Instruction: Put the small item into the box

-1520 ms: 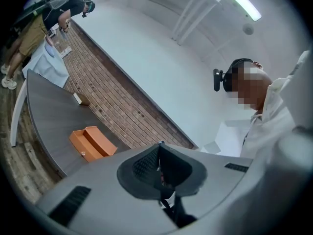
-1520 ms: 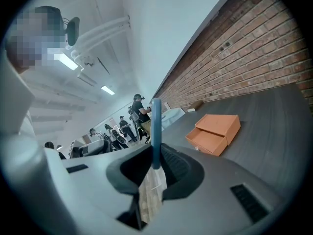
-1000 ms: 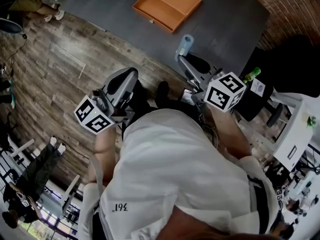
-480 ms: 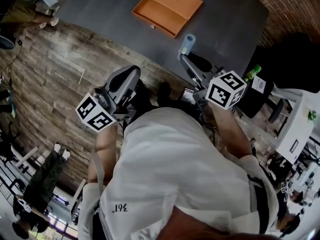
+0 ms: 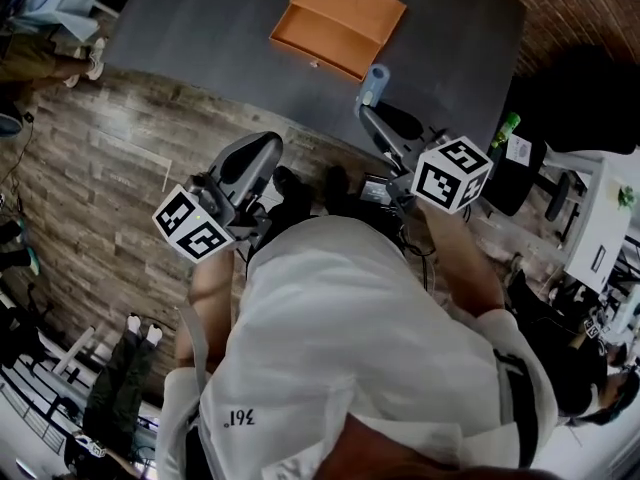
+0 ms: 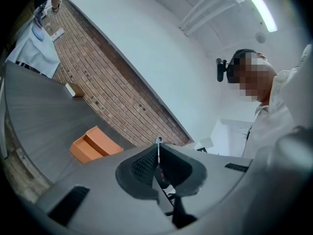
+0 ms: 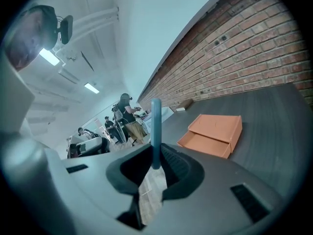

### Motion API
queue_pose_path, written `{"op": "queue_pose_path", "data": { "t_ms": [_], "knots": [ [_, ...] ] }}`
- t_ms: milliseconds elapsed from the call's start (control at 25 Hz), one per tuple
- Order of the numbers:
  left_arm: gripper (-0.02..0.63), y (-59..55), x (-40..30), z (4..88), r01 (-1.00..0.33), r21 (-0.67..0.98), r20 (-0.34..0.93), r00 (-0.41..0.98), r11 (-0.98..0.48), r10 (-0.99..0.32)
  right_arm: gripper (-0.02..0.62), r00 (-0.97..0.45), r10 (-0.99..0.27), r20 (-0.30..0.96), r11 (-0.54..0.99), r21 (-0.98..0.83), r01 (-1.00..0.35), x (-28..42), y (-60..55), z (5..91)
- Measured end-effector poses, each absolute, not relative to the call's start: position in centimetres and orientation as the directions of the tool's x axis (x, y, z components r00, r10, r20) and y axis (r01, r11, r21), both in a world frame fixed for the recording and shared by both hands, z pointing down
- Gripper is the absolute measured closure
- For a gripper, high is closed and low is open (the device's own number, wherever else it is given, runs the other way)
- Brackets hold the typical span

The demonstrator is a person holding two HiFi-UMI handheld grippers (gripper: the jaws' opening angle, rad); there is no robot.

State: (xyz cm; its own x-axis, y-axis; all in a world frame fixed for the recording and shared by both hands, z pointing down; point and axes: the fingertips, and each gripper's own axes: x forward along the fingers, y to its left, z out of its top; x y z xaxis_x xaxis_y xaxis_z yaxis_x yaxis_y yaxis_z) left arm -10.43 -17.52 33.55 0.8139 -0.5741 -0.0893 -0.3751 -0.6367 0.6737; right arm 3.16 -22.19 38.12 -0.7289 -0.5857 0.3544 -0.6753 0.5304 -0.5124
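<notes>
We hold the blue item upright, clamped in the right hand-held gripper — presumably for carrying to the far orange box — left hand-held gripper closed, empty.

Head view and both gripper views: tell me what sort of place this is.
Likely a shared indoor workspace or lab: a long red brick wall, a wood-plank floor, a large dark grey table bearing an open orange box, and people standing by equipment under ceiling strip lights.
</notes>
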Motion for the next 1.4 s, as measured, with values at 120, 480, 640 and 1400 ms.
{"op": "queue_pose_path", "data": {
  "t_ms": [120, 480, 640, 1400],
  "knots": [
    [0.598, -18.7, -11.3, 34.4, -0.357, 0.676, -0.085, 0.832, -0.645, -0.549, 0.526, -0.700, -0.607, 0.377, 0.519, -0.479, -0.708, 2.9, -22.6, 38.5],
    [0.597, -21.4, -11.2, 36.2, -0.376, 0.677, -0.050, 0.835, -0.633, -0.549, 0.526, -0.672, -0.564, 0.479, 0.530, -0.415, -0.740, 3.9, -25.7, 40.8],
    [0.597, -22.1, -10.1, 37.2, -0.384, 0.686, -0.034, 0.832, -0.618, -0.554, 0.526, -0.672, -0.513, 0.533, 0.579, -0.363, -0.730, 4.2, -27.1, 41.9],
    [0.597, -27.6, -6.0, 44.5, -0.455, 0.696, 0.118, 0.836, -0.555, -0.536, 0.526, -0.521, -0.306, 0.797, 0.708, -0.175, -0.684, 4.4, -34.7, 54.0]
  ]
}}
